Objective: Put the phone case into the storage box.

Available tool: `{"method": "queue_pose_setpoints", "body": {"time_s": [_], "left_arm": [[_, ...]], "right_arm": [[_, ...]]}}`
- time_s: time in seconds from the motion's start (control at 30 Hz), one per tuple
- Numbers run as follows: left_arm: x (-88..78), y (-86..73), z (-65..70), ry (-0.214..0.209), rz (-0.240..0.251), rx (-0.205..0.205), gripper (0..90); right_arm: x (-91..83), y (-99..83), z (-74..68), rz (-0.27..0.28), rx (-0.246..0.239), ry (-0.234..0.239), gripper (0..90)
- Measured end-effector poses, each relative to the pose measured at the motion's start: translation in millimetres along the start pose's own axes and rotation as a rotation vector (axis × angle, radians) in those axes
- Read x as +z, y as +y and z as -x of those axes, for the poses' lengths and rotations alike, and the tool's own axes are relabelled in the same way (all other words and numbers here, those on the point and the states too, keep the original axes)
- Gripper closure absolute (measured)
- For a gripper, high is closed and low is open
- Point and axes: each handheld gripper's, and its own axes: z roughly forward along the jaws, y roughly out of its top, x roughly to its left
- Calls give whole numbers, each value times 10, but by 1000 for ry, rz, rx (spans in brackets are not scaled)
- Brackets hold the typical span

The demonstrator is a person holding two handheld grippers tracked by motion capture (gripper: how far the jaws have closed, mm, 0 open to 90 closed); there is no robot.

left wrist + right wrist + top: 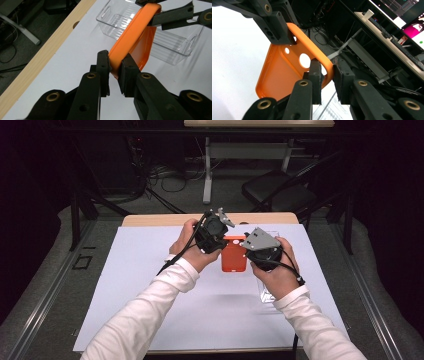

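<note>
Two grippers (114,71) (327,72), one glossy orange case (233,256)

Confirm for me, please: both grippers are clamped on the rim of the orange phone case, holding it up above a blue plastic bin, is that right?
Not quite: the bin is clear, not blue, as the left gripper view shows. The rest holds: the left gripper and right gripper both clamp the rim of the orange phone case, held up above it.
</note>
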Motion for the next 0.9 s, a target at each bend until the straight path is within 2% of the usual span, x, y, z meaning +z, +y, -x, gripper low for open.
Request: {"method": "queue_pose_setpoints", "body": {"time_s": [0.17, 0.27, 0.5, 0.9], "left_arm": [[-2, -4, 4, 1, -1, 2, 801], [-4, -2, 8, 2, 2, 6, 800], [17, -4, 19, 0, -1, -5, 798], [49, -31, 2, -19, 7, -16, 782]], "right_arm": [[-1, 5, -4, -9, -19, 1, 785], [2, 12, -11, -20, -47, -11, 794], [10, 25, -22, -47, -76, -19, 802], [27, 2, -39, -33, -128, -41, 810]]}}
